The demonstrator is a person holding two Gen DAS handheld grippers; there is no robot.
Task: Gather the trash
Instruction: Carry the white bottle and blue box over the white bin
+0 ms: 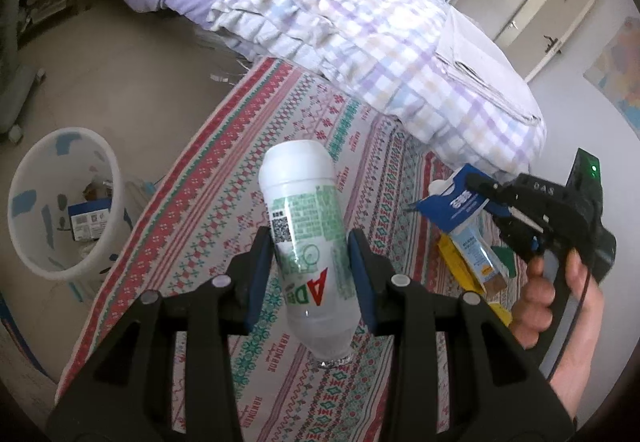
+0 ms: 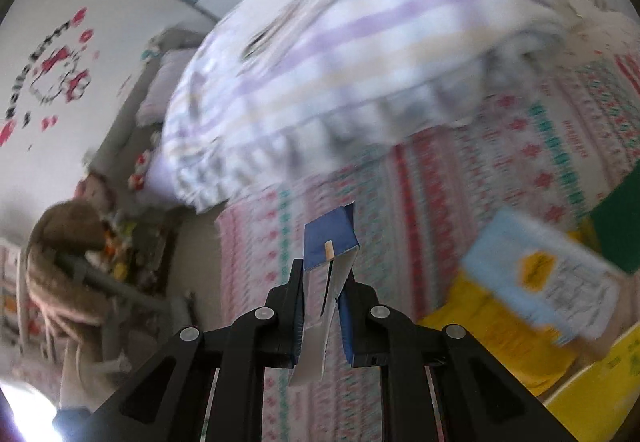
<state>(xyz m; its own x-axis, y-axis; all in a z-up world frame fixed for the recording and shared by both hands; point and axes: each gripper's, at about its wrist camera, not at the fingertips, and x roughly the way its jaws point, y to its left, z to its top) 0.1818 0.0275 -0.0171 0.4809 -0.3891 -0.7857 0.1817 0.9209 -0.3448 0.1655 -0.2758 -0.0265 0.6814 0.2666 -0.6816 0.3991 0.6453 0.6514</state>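
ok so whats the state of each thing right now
left gripper: shut on the bottle
bottle: held upside down, off the rug
right gripper: shut on the blue carton
blue carton: squashed flat, lifted
bin: upright, trash already inside
packets: lying on the rug

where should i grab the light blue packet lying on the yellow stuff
Pinch the light blue packet across its narrow width near the upper end, coming from above. It lies flat and long on the yellow wrappers, so its long side edges are the easiest to get at.
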